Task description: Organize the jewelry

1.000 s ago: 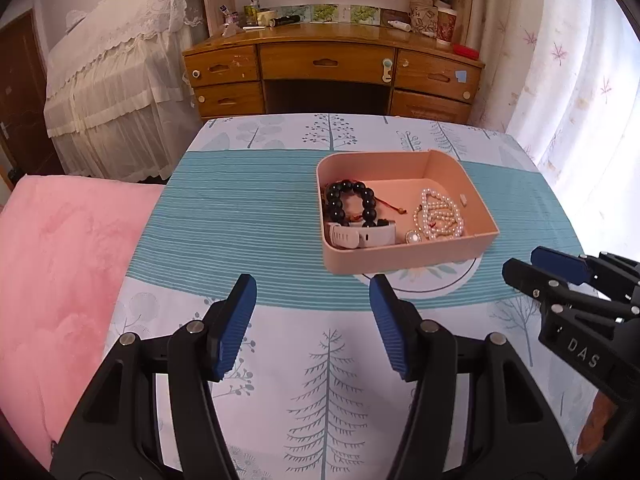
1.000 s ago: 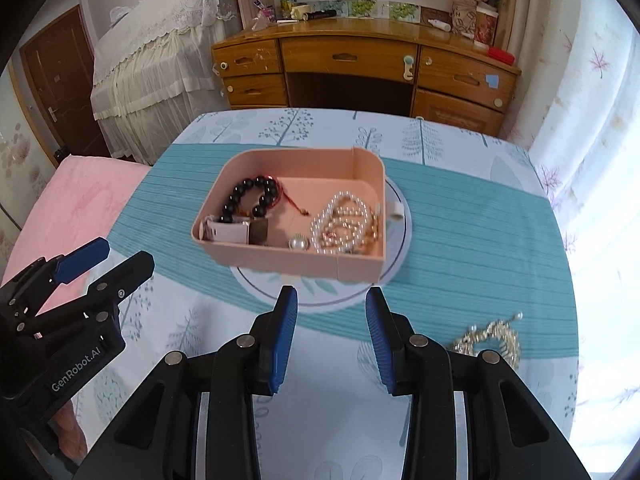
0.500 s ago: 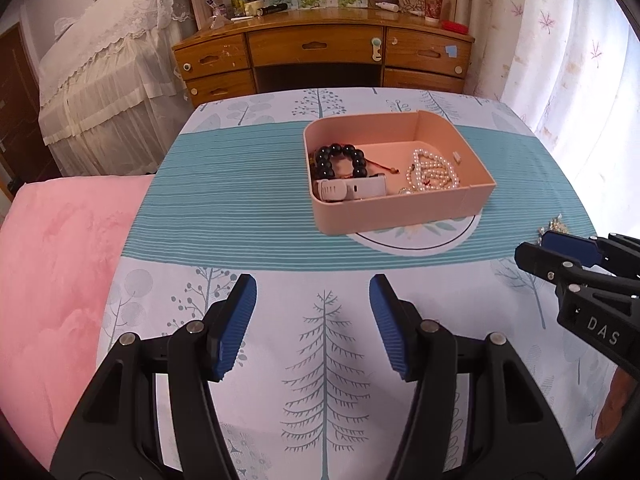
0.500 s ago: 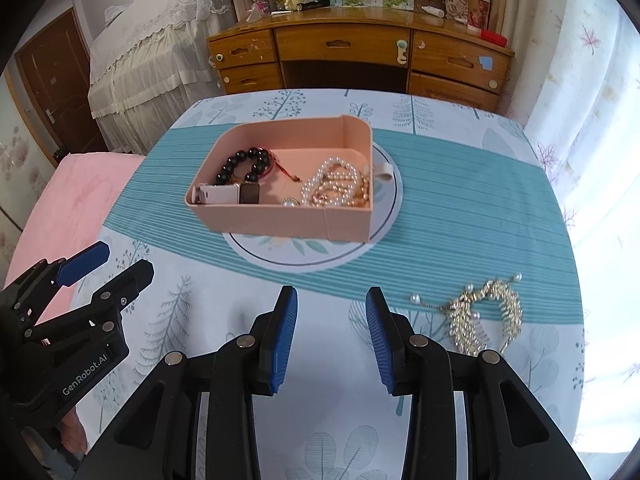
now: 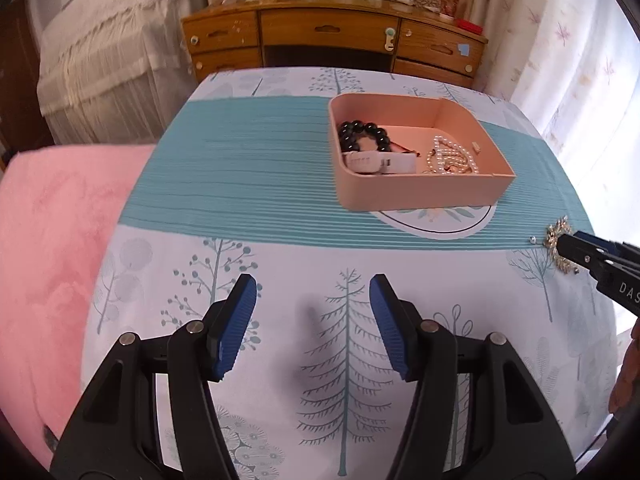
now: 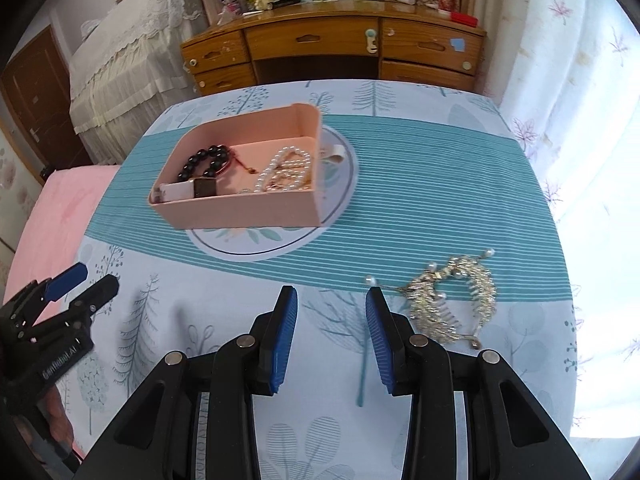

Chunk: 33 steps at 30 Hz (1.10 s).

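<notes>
A gold, comb-shaped hair ornament with small pearl beads (image 6: 454,300) is lying loose on the tree-printed white and teal tablecloth (image 6: 420,184), near the table's right edge and just to the right of the right gripper's (image 6: 331,336) blue-padded fingers (image 6: 380,336). Those jaws are standing apart with only cloth showing between them, and the ornament is sitting outside the gap, untouched. Farther off and to the left, a peach-pink rectangular plastic tray (image 6: 240,212) is resting on a round printed medallion of the cloth. Inside it are lying a bracelet of dark round beads (image 6: 204,160), a white-strapped watch (image 6: 188,190) and a tangle of white pearl strands (image 6: 286,168). Nothing is standing between ornament and tray. The left gripper (image 5: 312,320) is hovering over bare cloth at the near left, its jaws apart and gripping nothing. A pink blanket (image 5: 52,240) is lying left of the table. Beyond the far edge are standing a wooden desk with drawers (image 6: 332,48) and a lace-draped piece of furniture (image 6: 128,64).
</notes>
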### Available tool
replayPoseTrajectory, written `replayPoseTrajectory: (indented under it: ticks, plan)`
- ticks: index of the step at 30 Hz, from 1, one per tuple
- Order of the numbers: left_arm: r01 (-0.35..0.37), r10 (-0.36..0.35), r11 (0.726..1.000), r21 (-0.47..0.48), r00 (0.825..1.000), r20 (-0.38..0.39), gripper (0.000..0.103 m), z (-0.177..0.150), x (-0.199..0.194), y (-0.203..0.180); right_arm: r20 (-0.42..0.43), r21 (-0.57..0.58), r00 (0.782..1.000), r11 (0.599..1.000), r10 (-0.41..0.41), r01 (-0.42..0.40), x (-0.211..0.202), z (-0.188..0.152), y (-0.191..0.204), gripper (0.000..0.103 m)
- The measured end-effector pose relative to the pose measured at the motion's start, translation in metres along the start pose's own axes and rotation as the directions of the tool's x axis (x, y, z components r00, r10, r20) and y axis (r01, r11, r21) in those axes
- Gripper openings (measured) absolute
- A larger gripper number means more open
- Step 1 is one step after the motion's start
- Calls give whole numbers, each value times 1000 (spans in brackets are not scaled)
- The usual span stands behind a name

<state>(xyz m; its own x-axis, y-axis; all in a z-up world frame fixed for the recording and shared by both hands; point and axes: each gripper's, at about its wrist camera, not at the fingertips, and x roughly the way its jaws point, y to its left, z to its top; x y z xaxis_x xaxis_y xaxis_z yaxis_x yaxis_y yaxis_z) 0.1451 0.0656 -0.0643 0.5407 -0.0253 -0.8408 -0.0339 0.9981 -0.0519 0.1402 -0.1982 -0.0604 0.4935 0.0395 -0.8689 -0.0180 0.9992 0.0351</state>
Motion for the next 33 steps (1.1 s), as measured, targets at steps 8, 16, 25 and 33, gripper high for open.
replayPoseTrajectory:
  ticks: [8, 16, 25, 33]
  plan:
    - [90, -92, 993, -72, 995, -26, 56, -16, 5, 46, 4, 55, 1000, 998, -12, 11, -4, -12, -37, 36]
    - [129, -132, 987, -97, 991, -21, 56, -32, -1, 76, 0, 108, 999, 994, -36, 35, -8, -26, -78, 36]
    - [129, -133, 986, -101, 990, -35, 56, -38, -2, 72, -24, 147, 998, 987, -65, 68, -2, -36, -112, 36]
    - [153, -154, 988, -20, 987, -40, 56, -39, -1, 36, -27, 164, 998, 985, -56, 59, 18, -23, -121, 36]
